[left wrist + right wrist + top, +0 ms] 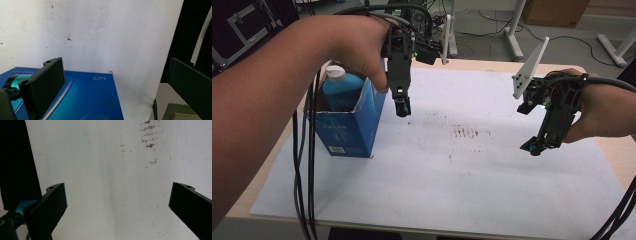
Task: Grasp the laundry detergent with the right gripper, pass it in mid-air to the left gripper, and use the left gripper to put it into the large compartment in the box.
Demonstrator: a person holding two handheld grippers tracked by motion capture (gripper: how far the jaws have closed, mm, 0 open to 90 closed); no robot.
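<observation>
1. Nearest the high camera: the person's left forearm (pixel 267 100), crossing the left half of the frame from lower left to top centre, black cables (pixel 304 165) hanging beneath it.
2. Left gripper (pixel 402 107) hangs nose-down at upper centre, just right of the open blue cardboard box (pixel 347 127). In the left gripper view its jaws stand wide apart with nothing between them; the box's blue face (pixel 85 97) fills the lower left, close under the left jaw.
3. Inside the box, upper left of the high view, stands a blue plastic bottle with a white cap (pixel 337 85), upright, cap above the rim.
4. Right gripper (pixel 537 145) hovers at right of frame, well apart from the box, tilted down-left. In the right gripper view its jaws are likewise spread wide and empty over the white table sheet (pixel 112 195), with brown smudges (pixel 150 135) at upper right.
5. Judgement: the bottle appears seated in the box and let go, so placement looks done. Remaining, if anything: closing the flaps; they stand open.
</observation>
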